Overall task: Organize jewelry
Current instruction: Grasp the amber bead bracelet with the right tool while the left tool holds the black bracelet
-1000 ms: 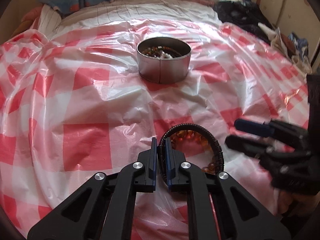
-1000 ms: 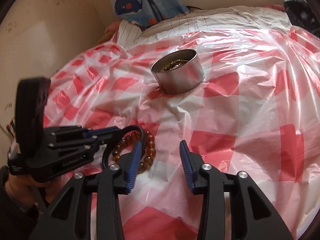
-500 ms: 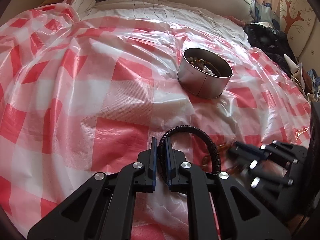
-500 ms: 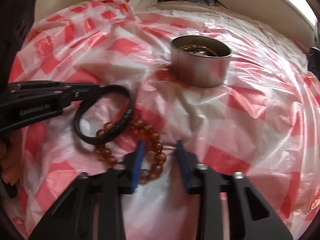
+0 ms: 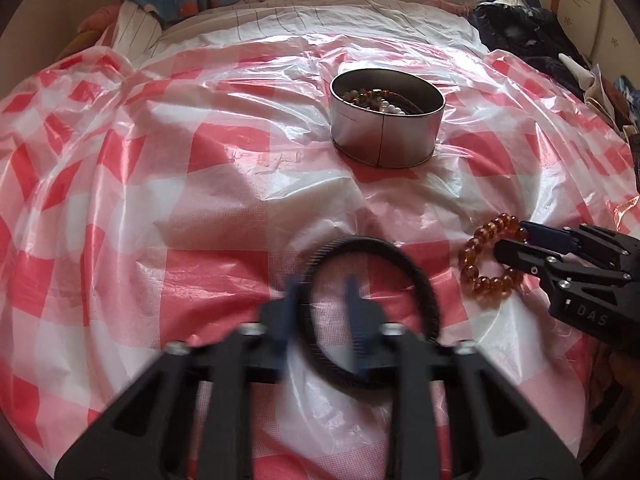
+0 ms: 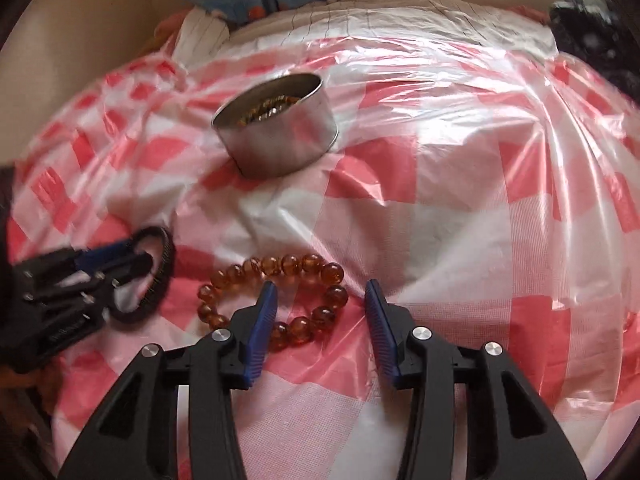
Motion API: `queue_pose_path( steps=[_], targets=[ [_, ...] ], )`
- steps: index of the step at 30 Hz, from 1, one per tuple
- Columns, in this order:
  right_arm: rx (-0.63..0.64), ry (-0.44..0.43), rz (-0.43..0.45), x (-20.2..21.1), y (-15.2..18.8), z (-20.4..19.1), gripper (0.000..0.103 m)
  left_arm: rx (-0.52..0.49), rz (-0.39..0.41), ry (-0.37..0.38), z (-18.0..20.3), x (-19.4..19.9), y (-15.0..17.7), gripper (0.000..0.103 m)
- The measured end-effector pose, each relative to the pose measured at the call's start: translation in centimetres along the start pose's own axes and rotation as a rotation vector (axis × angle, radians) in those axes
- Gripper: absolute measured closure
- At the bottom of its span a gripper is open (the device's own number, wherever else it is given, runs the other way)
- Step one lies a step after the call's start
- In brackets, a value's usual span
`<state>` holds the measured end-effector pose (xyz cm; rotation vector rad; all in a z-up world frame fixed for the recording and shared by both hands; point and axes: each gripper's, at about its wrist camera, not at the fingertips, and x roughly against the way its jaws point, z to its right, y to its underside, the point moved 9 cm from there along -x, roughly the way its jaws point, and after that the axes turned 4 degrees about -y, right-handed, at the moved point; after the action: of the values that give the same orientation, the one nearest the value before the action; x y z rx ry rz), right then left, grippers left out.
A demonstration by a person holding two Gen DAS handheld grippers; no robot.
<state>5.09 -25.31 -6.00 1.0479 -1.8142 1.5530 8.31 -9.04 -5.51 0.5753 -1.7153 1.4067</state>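
Both tongs have parted: left tongs (image 5: pixel 320 304), blurred, look open around the stiff black braided bangle (image 5: pixel 404 260); right tongs (image 6: pixel 320 312) are opening over the amber bead bracelet (image 6: pixel 280 300), lying slippery on the bed's checked plastic sheet (image 6: pixel 460 240); pinch across its strand.

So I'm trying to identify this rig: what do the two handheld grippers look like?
Both match. The right gripper has black angular plastic arms with cut-out slots, silver screw heads at the pivots, and two fingers lined with ribbed blue pads. The left gripper is blurred but looks alike. White lettering marks each body. No cables or sleeves show.
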Motion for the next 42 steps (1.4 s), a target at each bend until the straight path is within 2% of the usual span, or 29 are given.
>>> queue_pose_path(
  steps=[2,4,6,9,11,13,21,32,42],
  targets=[
    [0.007,-0.007,0.006,0.1,0.0,-0.3,0.091,0.020,0.019,0.017,-0.2,0.6,-0.3,0.096],
    [-0.053,-0.090,0.027,0.6,0.0,-0.1,0.091,0.065,0.055,0.063,-0.4,1.5,-0.9,0.096],
    [-0.170,-0.276,0.085,2.0,-0.5,0.0,0.091,0.099,0.094,0.089,-0.6,2.3,-1.6,0.096],
    [-0.282,-0.443,0.144,3.1,-0.9,0.2,0.091,0.124,0.095,0.095,-1.0,2.2,-1.7,0.096],
    [-0.329,-0.532,0.181,3.8,-1.3,0.1,0.091,0.129,0.081,0.091,-1.0,1.7,-1.5,0.096],
    [-0.340,-0.581,0.205,4.4,-1.9,-0.2,0.091,0.124,0.073,0.085,-0.9,1.4,-1.4,0.095],
    [-0.372,-0.659,0.239,5.3,-2.4,-0.3,0.091,0.097,0.075,0.064,-0.4,1.3,-1.4,0.095],
    [-0.329,-0.645,0.284,5.8,-2.9,-0.9,0.091,0.052,0.138,0.051,0.8,3.0,-2.6,0.095],
    [-0.324,-0.659,0.280,5.6,-2.9,-1.3,0.091,0.032,0.148,0.039,1.1,3.2,-2.9,0.095]
  ],
)
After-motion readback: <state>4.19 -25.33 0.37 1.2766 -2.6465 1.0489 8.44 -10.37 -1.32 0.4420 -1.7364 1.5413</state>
